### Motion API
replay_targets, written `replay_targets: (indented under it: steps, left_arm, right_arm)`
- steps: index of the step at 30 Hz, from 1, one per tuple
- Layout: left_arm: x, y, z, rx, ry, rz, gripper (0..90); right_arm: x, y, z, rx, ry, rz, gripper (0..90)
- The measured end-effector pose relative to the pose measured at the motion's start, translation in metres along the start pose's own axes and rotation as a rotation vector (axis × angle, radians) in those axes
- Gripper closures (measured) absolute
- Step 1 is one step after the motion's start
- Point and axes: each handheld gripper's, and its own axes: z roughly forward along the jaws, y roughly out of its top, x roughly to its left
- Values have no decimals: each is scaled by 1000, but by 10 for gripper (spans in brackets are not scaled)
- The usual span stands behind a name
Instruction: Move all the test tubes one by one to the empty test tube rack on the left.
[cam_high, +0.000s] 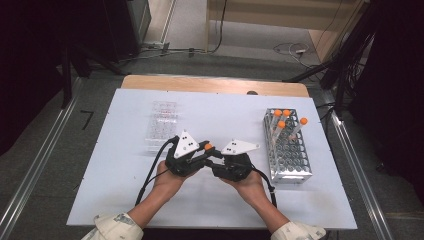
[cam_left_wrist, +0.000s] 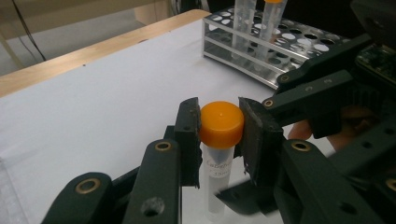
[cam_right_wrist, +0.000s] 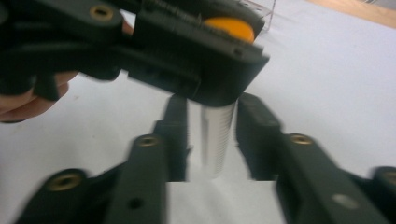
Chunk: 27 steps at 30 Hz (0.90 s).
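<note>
Two grippers meet over a white table (cam_high: 115, 165): left gripper (cam_left_wrist: 219, 128) clamps the tube (cam_left_wrist: 218, 158) cap; right gripper (cam_right_wrist: 210, 135) loosened around it; grey floor (cam_high: 45, 150).

White table (cam_high: 125, 200) w/ wood edge at frame top. On it: clear well plate (cam_high: 162, 124) centre-left, metal tube rack (cam_high: 292, 162) at right.

Setting: laboratory bench in a recording room. Evidence: metal tube rack (cam_high: 288, 150) at 3 o'clock on the white table (cam_high: 120, 165), holding orange-capped tubes (cam_high: 278, 120); clear plastic well plate (cam_high: 162, 122) at 11 o'clock. Surroundings: grey floor with loose cables (cam_high: 290, 49) at 1 o'clock, metal rails (cam_high: 30, 175) along both sides, dark stands at 10 o'clock.
</note>
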Motion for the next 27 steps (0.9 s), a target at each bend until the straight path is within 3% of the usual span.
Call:
replay_targets:
  steps: [1, 3, 7, 14, 27]
  left_arm:
    - [2, 2, 0, -1, 2, -4, 711]
    - [8, 5, -1, -4, 7, -20, 711]
    - [25, 12, -2, -18, 32, -67, 710]
    - [55, 29, -9, -36, 108, -94, 709]
    - [114, 49, -1, -1, 236, -138, 709]
  right_arm:
    - [0, 0, 0, 0, 0, 0, 517]
    - [-3, -1, -4, 2, -7, 8, 397]
    - [-6, -3, -9, 5, -16, 30, 304]
    - [-9, -12, -17, 2, -29, 45, 283]
    - [-12, -18, -23, 7, -37, 55, 284]
